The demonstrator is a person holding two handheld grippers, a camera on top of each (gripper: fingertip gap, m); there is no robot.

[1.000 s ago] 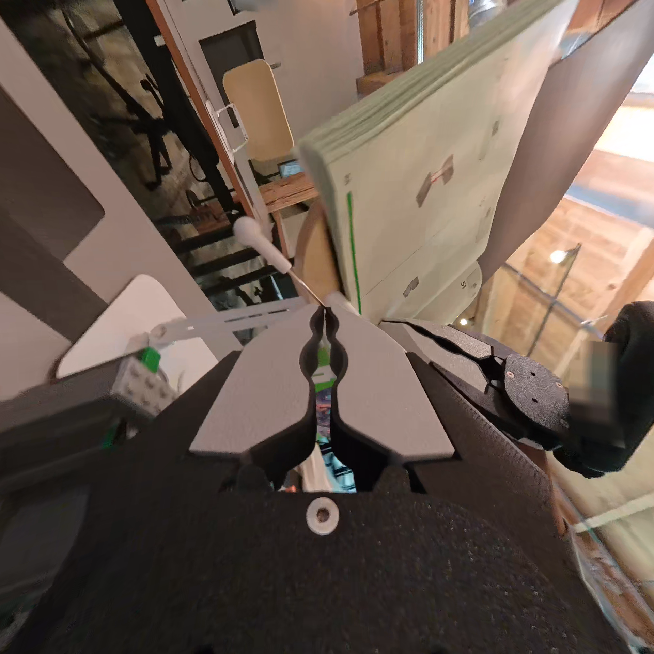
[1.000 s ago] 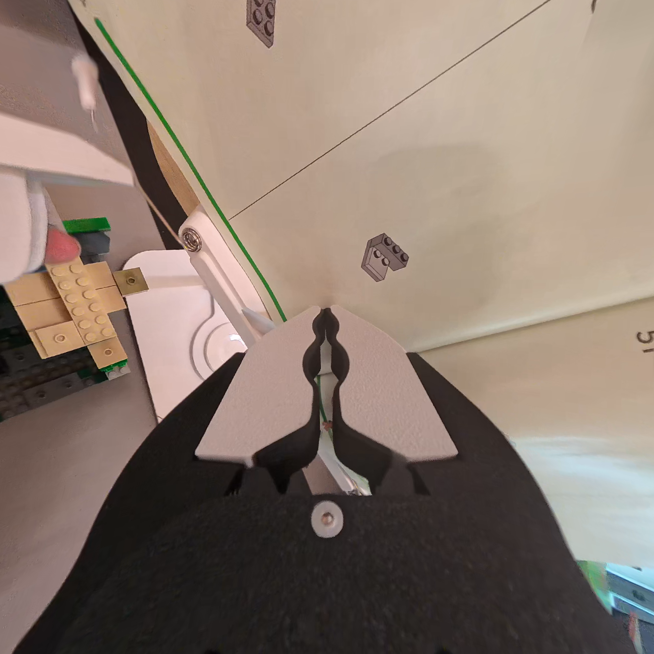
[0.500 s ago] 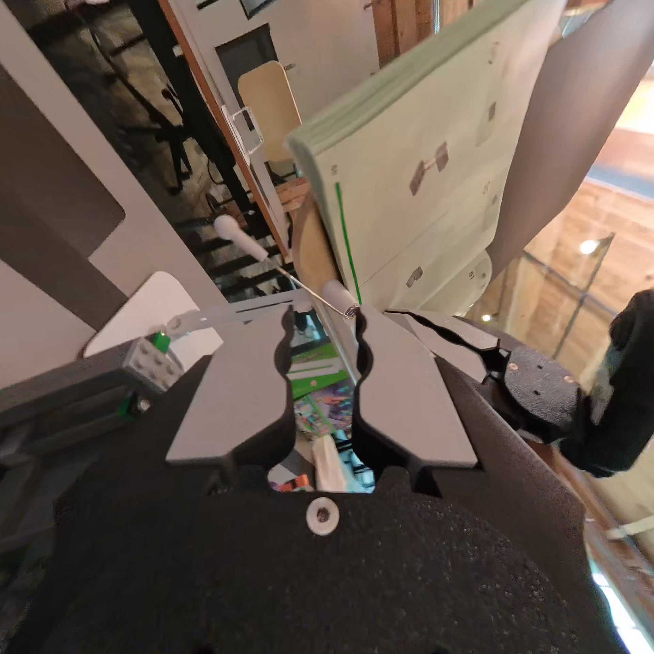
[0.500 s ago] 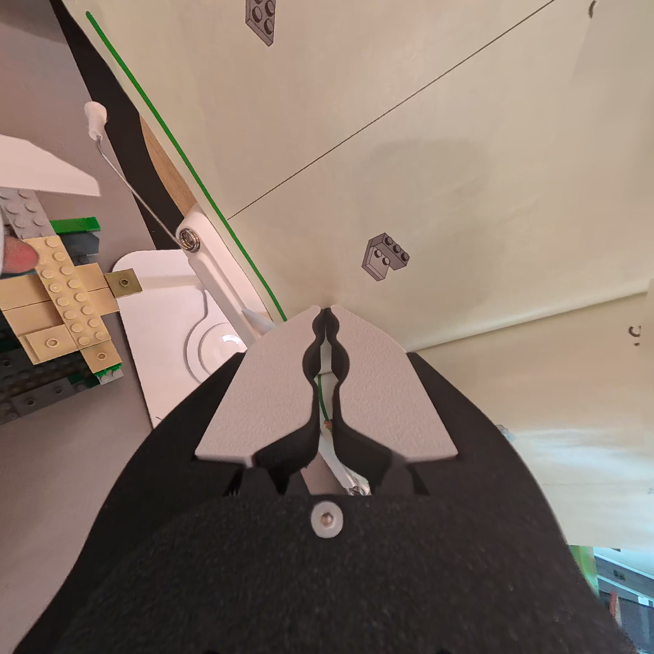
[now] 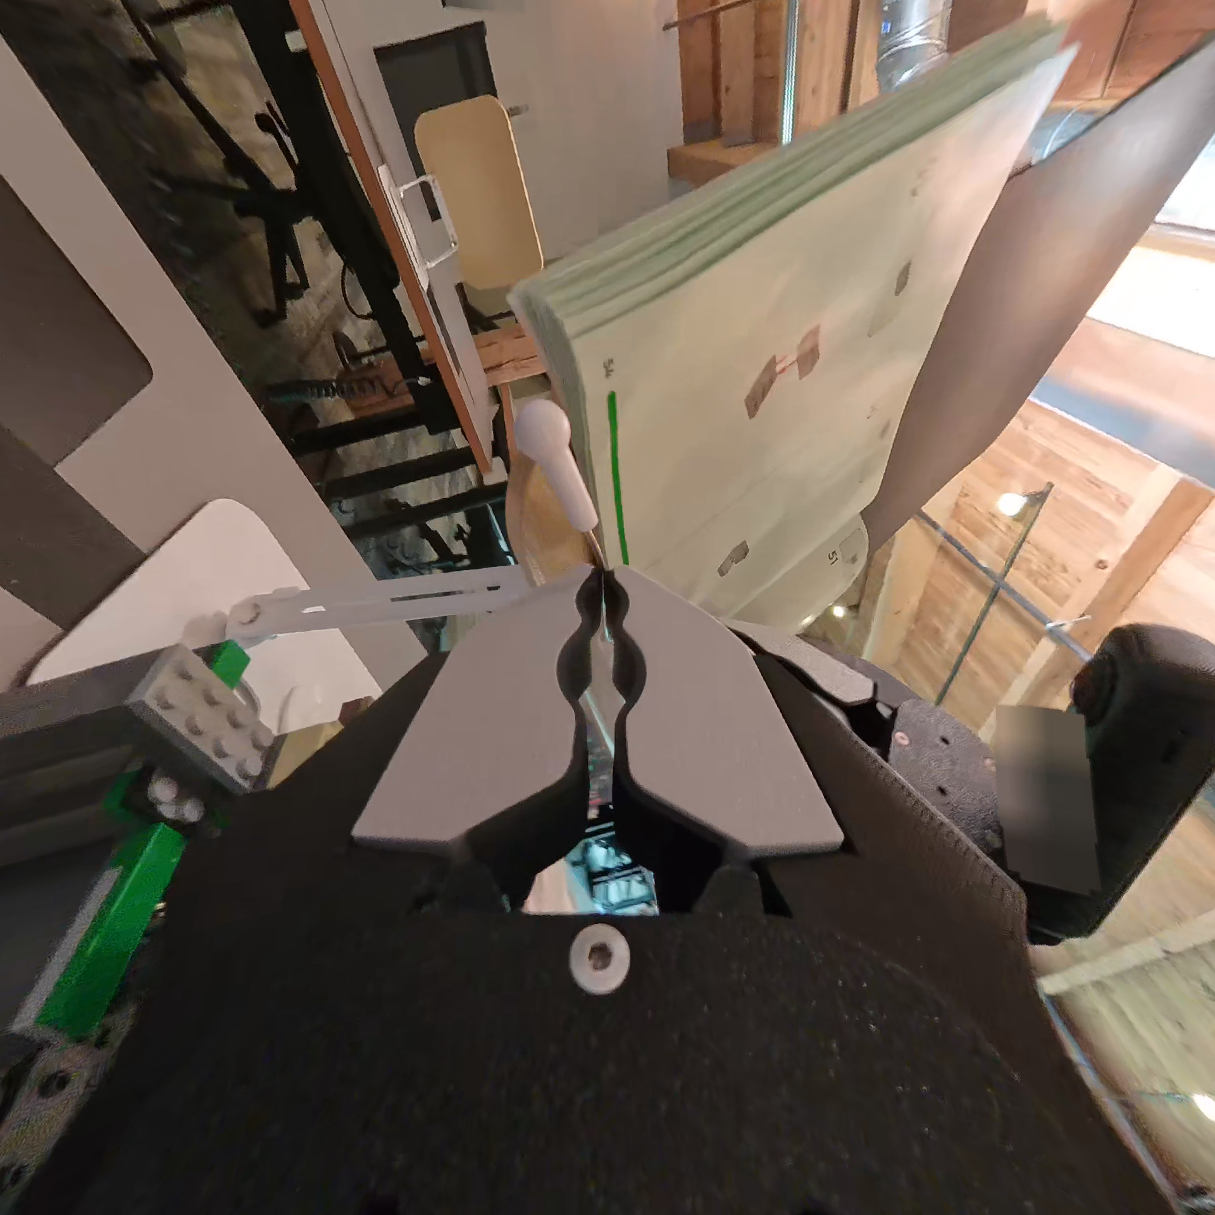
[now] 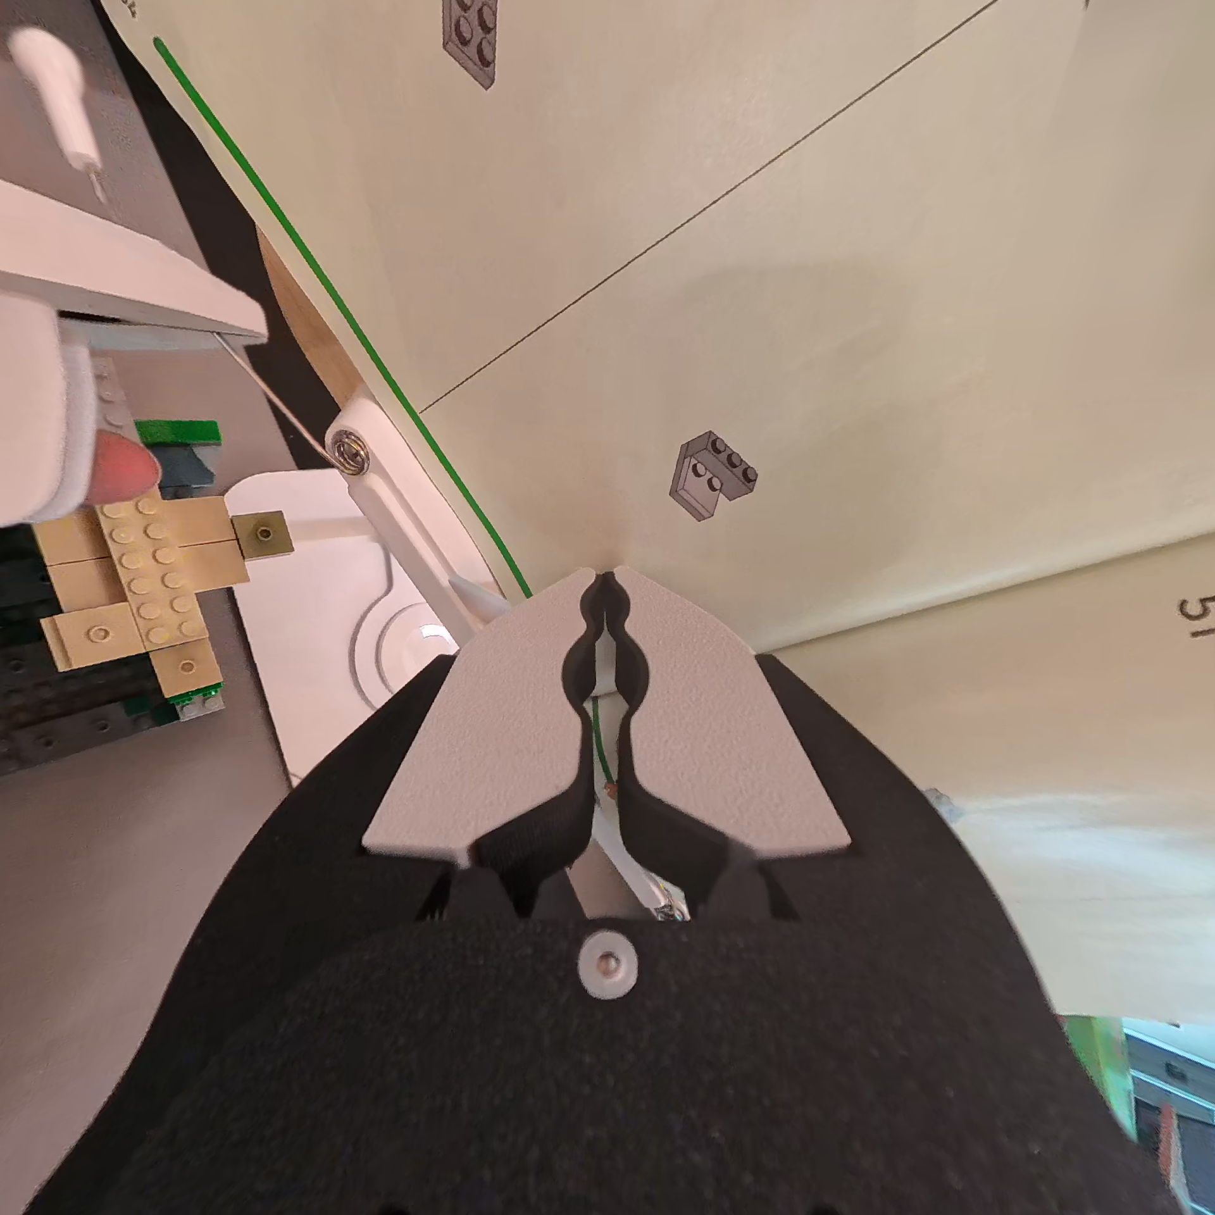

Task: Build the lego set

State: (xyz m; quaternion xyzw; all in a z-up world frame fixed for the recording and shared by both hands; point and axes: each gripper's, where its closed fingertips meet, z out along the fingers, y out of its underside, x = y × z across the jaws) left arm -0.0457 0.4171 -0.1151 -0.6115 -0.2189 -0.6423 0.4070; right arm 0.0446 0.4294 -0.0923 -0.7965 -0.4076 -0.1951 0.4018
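- Left hand-held gripper (image 5: 601,582): its grey fingers are pressed together at the tips, pinching the thin wire of a page-holder arm (image 5: 555,463) that ends in a white bulb-shaped cap; the cap rises just beside the instruction booklet's green-lined edge.
- Instruction booklet (image 5: 756,421): a thick pale-green stack of pages held upright and tilted on a book stand, filling the upper right of the left wrist view; printed brick drawings show on the open page.
- Right hand-held gripper (image 6: 605,578): its fingers are pressed together, with the tips against the booklet's lower page edge; a page appears caught between them, though the contact is partly hidden.
- White book stand (image 6: 315,592): its base lies on the grey table (image 6: 118,855), left of the booklet, with a white hinge bracket (image 6: 368,460) at the booklet's lower corner.
- Lego model (image 6: 141,578): tan plates stacked crosswise over dark grey and green bricks, on the table left of the book stand.
- In the left wrist view, the model's grey studded brick (image 5: 204,716) sits left of the booklet.
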